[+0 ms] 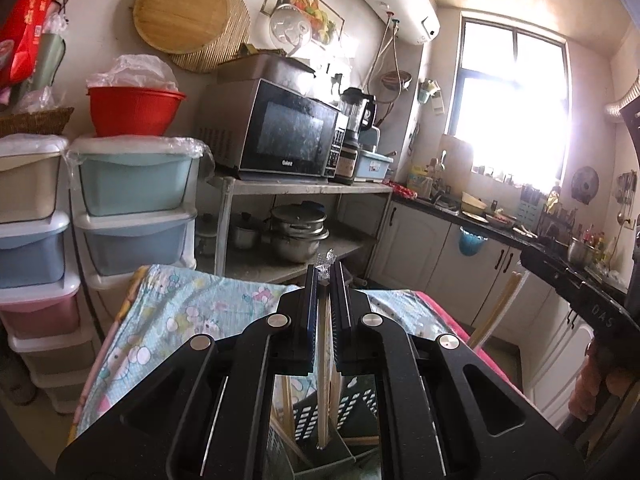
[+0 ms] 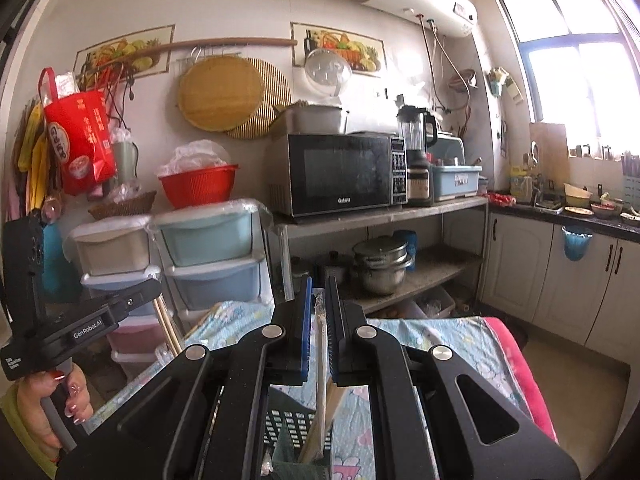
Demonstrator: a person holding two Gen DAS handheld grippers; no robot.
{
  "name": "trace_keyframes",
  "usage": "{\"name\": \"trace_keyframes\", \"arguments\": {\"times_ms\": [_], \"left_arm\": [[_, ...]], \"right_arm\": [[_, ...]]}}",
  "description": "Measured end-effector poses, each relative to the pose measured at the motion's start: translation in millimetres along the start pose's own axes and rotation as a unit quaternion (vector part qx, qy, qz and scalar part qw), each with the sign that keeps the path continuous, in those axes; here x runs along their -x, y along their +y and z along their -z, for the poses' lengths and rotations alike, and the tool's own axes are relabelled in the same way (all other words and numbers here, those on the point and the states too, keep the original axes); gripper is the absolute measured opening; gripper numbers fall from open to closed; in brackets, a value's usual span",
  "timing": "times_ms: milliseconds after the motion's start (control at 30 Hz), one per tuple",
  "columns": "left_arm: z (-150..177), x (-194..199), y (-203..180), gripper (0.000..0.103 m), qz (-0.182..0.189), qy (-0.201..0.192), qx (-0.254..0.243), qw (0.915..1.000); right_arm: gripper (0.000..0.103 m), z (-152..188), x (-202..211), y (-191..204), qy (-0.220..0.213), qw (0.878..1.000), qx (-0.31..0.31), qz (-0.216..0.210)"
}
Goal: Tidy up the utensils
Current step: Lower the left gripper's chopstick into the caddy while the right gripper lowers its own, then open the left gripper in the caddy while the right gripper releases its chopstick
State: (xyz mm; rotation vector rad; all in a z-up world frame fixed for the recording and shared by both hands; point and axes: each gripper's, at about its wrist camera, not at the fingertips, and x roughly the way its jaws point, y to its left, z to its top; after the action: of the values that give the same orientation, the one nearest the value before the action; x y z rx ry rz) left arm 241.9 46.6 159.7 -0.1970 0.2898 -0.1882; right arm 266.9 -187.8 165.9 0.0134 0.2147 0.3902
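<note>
My left gripper [image 1: 326,274] is shut on a pair of wooden chopsticks [image 1: 323,360] in a clear wrapper. They hang down between the fingers into a dark slotted utensil basket [image 1: 354,404] below. My right gripper [image 2: 319,286] is likewise shut on a wrapped pair of chopsticks [image 2: 322,352], whose lower ends reach the same basket [image 2: 286,424]. In the left wrist view the right gripper [image 1: 528,258] comes in from the right with its chopsticks [image 1: 496,312] dangling. The right wrist view shows the left gripper [image 2: 154,288] at the left with its chopsticks [image 2: 168,330].
The basket rests on a table under a light blue cartoon cloth [image 2: 440,344] with a pink edge [image 2: 520,360]. Stacked plastic drawers [image 2: 212,264] stand behind on the left, with a shelf [image 2: 380,212] bearing a microwave and pots. A hand [image 2: 60,404] holds the left gripper's handle.
</note>
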Motion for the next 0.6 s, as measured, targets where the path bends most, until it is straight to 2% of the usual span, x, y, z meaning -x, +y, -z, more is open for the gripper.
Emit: {"name": "trace_keyframes", "arguments": {"times_ms": [600], "left_arm": [[41, -18, -7, 0.004, 0.005, 0.049, -0.004, 0.9988]], "right_arm": [[0.007, 39, -16, 9, 0.048, 0.999, 0.002, -0.025]]}}
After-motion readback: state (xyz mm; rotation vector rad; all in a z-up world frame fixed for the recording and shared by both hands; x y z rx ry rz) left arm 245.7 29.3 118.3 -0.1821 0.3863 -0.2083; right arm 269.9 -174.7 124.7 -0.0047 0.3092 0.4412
